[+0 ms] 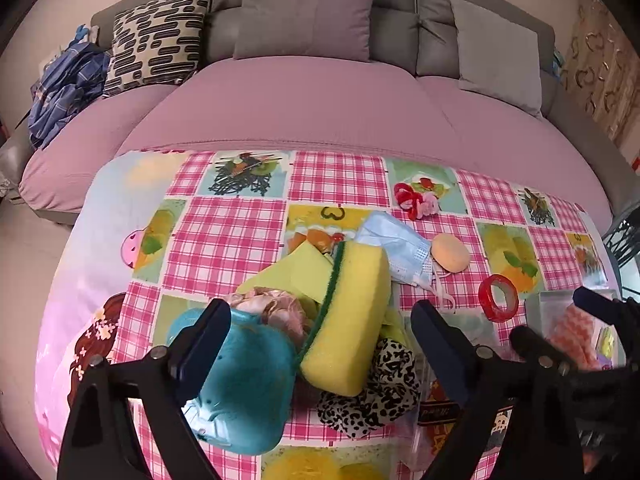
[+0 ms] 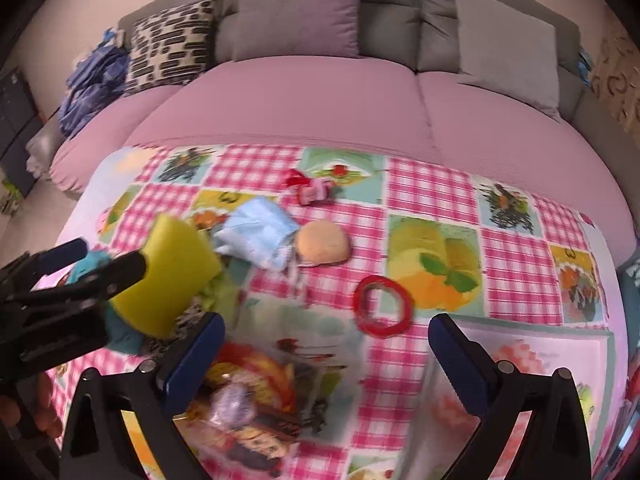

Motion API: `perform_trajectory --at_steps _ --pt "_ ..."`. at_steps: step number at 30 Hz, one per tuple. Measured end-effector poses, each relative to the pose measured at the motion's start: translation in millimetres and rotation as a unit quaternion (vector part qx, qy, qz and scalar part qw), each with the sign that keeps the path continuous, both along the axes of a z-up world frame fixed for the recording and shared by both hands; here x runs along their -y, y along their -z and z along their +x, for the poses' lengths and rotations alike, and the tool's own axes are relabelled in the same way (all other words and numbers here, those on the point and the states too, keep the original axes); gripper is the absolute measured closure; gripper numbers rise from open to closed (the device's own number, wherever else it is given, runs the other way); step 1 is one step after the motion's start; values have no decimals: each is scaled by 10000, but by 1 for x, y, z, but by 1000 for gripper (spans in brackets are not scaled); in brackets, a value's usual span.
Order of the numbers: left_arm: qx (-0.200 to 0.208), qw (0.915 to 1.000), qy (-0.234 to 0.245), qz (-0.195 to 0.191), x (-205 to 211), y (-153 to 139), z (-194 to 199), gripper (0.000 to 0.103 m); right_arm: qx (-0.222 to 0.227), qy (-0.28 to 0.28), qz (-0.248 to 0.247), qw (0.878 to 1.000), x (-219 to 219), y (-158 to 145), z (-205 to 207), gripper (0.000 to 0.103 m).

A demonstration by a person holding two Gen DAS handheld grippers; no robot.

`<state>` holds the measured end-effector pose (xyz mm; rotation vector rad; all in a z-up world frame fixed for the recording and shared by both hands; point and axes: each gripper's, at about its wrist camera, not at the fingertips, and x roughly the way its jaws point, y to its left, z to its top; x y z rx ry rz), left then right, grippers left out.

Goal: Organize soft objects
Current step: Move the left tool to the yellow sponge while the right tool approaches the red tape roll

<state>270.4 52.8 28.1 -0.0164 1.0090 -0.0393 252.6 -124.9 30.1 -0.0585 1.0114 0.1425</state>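
Behind the checked table (image 1: 340, 184) sits a mauve-covered sofa (image 1: 304, 104). Our left gripper (image 1: 320, 320) fingers stand apart over a heap: yellow sponge (image 1: 352, 312) leaning on a teal pouch (image 1: 248, 380), leopard scrunchie (image 1: 380, 392) beside. Right gripper (image 2: 326, 340) fingers apart, empty, near red tape ring (image 2: 382, 306). Blue face mask (image 1: 396, 248) touches a peach puff (image 1: 450, 254).

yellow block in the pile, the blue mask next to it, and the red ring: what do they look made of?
Yellow block: looks like foam sponge, matte, with a dark green scouring layer along one edge.
Blue mask: probably nonwoven fabric, pleated, with white ear loops.
Red ring: likely a roll of plastic tape, glossy and slightly translucent; the blurred right wrist view settles nothing more.
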Motion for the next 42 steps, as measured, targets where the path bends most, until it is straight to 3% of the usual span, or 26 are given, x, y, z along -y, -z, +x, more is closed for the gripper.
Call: perform_trajectory --at_steps 7,10,17,21,31,42 --pt "-19 10000 85 42 6 8 8 13 -16 603 160 9981 46 6 13 15" --pt "-36 9999 97 75 8 11 10 23 -81 786 283 9965 58 11 17 18" --pt "-60 9998 196 -28 13 14 12 31 -305 687 290 9967 52 33 32 34" --pt "-93 9997 223 -14 13 17 13 38 -378 539 173 9977 43 42 34 34" --pt "-204 9995 239 -3 15 25 16 38 -666 611 68 9959 42 69 42 34" --pt "-228 9994 264 -41 15 27 17 50 -578 691 283 9955 47 69 45 36"
